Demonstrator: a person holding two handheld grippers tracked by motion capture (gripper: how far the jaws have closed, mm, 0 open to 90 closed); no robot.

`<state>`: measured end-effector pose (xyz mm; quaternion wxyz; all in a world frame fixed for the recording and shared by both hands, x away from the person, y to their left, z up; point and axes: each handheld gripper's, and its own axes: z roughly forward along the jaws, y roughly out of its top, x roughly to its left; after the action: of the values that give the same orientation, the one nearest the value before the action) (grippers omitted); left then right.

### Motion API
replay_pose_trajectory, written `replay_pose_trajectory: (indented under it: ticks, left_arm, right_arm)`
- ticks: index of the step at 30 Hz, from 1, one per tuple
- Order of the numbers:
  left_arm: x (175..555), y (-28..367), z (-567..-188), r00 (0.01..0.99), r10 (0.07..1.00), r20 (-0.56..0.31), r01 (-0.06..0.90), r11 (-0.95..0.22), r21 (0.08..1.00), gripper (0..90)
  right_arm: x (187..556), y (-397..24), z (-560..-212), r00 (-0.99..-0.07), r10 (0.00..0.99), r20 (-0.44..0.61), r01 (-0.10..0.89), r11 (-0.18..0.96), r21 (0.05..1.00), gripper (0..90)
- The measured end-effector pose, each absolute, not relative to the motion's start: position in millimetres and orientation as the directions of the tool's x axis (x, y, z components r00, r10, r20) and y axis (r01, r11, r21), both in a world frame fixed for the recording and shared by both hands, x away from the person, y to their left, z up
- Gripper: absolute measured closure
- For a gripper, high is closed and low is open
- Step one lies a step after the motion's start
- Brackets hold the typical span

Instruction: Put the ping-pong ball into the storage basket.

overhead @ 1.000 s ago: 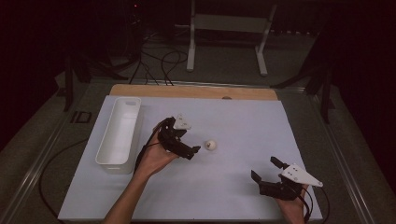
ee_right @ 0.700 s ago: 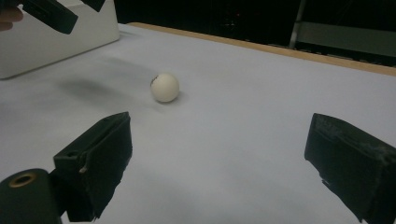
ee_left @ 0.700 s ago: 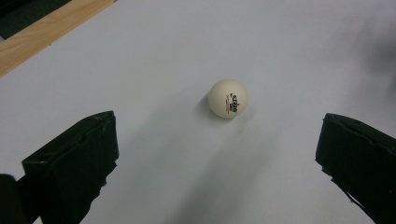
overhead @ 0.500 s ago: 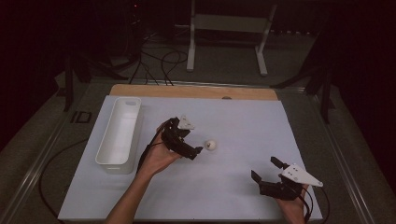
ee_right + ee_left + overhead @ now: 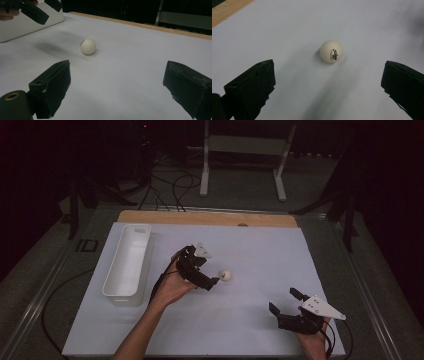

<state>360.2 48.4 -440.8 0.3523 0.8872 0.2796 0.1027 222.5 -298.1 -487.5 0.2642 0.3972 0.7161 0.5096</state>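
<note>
A white ball with small red and black print, too tiny to read, lies ahead of the left tool, jaws wide, holding nothing; right tool likewise open, empty

The ball is off-white, almost cream, with a small printed mark in dark blue-black and red on its side. It lies on a pale, plain sheet of bluish white that covers the table, and a strip of light brown wood shows along the sheet's far edge. The tray is plain white inside and out. The left gripper is matt black with a pale grey plate on top; the right gripper is the same black with a whitish grey three-cornered plate. The floor and surroundings are dark grey to black, and the stand behind the table is light grey.
</note>
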Motion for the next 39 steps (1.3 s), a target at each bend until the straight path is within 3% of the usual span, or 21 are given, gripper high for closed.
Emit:
replay_pose_trajectory:
  ticks: [39]
  left_arm:
    - [386.9, 41.5, -450.3, 0.835, 0.542, -0.09, 0.475, -0.63, 0.615, 0.0]
  right_arm:
    - [222.3, -298.4, -487.2, -0.546, 0.837, 0.026, 0.3, 0.166, 0.939, 7.1]
